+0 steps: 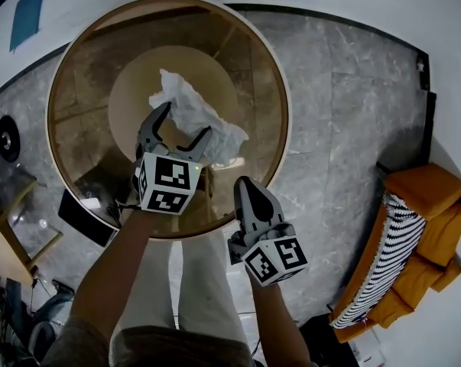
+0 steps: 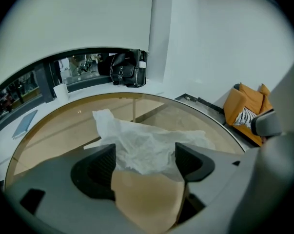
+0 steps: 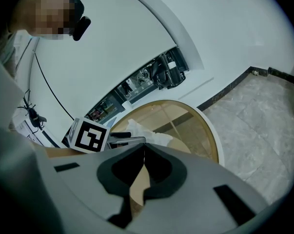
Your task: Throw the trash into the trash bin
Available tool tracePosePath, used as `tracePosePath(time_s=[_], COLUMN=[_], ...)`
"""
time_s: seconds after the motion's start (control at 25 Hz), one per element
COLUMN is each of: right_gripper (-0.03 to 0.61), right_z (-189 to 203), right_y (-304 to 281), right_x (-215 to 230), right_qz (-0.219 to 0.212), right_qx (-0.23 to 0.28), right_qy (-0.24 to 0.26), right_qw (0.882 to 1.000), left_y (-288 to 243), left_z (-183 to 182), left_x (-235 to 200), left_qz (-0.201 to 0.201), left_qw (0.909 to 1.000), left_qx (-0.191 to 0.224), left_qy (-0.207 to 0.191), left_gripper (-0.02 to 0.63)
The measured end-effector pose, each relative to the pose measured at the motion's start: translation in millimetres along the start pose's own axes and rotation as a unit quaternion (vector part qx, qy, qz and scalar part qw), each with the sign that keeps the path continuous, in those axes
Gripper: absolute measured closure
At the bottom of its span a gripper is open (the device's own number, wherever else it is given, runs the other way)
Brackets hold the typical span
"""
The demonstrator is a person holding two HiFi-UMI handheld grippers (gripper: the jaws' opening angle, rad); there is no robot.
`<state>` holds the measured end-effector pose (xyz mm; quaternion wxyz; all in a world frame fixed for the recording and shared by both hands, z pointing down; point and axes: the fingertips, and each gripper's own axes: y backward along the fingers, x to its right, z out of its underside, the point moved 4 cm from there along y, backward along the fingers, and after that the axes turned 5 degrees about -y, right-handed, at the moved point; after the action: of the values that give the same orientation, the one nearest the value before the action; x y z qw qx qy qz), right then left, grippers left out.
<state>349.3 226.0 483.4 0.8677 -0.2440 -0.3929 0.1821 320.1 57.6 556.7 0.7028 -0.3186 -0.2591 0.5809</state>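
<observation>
One paper wad (image 1: 193, 102), long axis diagonal, inside wide-open left gripper (image 1: 186, 121); right gripper (image 1: 243, 182) closed.

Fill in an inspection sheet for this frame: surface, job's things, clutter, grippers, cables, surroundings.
Surface: round glass table with a tan rim, standing on a grey stone floor.
Job's things: crumpled white trash lies on the glass; no trash bin seen.
Clutter: nothing seen.
Grippers: left gripper open, jaws wide to either side of the trash's near edge, not pressing it; right gripper shut, empty, near the table's rim.
Cables: one thin black cable against the white wall.
Surroundings: orange sofa with a striped cushion; black bag on the ledge behind the table.
</observation>
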Motion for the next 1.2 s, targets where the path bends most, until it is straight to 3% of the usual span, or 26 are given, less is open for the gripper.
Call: tracePosePath(time_s=[0.08, 0.12, 0.2, 0.32, 0.52, 0.84, 1.2], right_gripper=[0.560, 0.560, 0.560, 0.560, 0.560, 0.560, 0.560], right_z=[0, 0, 0, 0, 0, 5, 30], right_y=[0, 0, -1, -3, -5, -13, -53], right_x=[-1, -1, -2, -5, -16, -56, -142], right_qz=[-0.002, -0.003, -0.006, -0.008, -0.016, -0.041, -0.109], right_qx=[-0.002, -0.003, -0.006, -0.008, -0.009, -0.022, -0.071], right_qy=[0.001, 0.003, 0.005, 0.009, 0.014, 0.038, 0.099], right_qw=[1.000, 1.000, 1.000, 1.000, 1.000, 0.998, 0.987], left_y=[2, 4, 8, 13, 30, 73, 148], left_z=[-1, -2, 0, 7, 16, 27, 79], left_x=[-3, -6, -12, -16, -17, -32, -93], left_qz=[-0.008, -0.013, -0.022, -0.019, -0.004, -0.013, -0.079], left_qw=[0.9999, 0.9998, 0.9993, 0.9987, 0.9979, 0.9959, 0.9834], left_qx=[0.004, 0.005, 0.006, 0.000, -0.003, 0.008, 0.031], left_qy=[0.007, 0.013, 0.029, 0.046, 0.065, 0.089, 0.160], left_gripper=[0.237, 0.293, 0.476, 0.570, 0.589, 0.589, 0.589])
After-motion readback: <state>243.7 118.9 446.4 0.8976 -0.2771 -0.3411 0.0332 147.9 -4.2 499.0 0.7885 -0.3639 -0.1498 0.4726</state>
